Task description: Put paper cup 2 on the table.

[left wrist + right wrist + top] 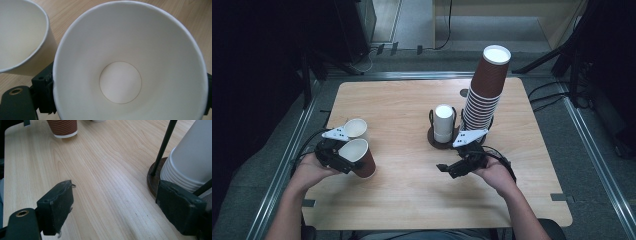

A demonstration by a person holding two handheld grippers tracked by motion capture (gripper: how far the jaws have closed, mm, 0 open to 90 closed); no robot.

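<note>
A brown ribbed paper cup [362, 159] with a white inside [125, 62] stands on the wooden table [407, 190] at the left. My left gripper [347, 161] reaches around it, and its black pads [46, 92] lie against the cup's two sides just under the rim. A second cup, white [356, 128], stands close behind it and rises at the left edge of the left gripper view [20, 37]. My right gripper [447, 169] hovers low over the table's middle, open [115, 212], with bare wood between its pads [56, 207]. The brown cup [62, 128] stands far off in the right gripper view.
A dark round holder [434, 137] with thin black rods carries a short stack of white cups [443, 122]; that stack [190, 157] rises just beyond my right gripper's right pad. A tall leaning stack of brown cups [484, 90] stands beside it.
</note>
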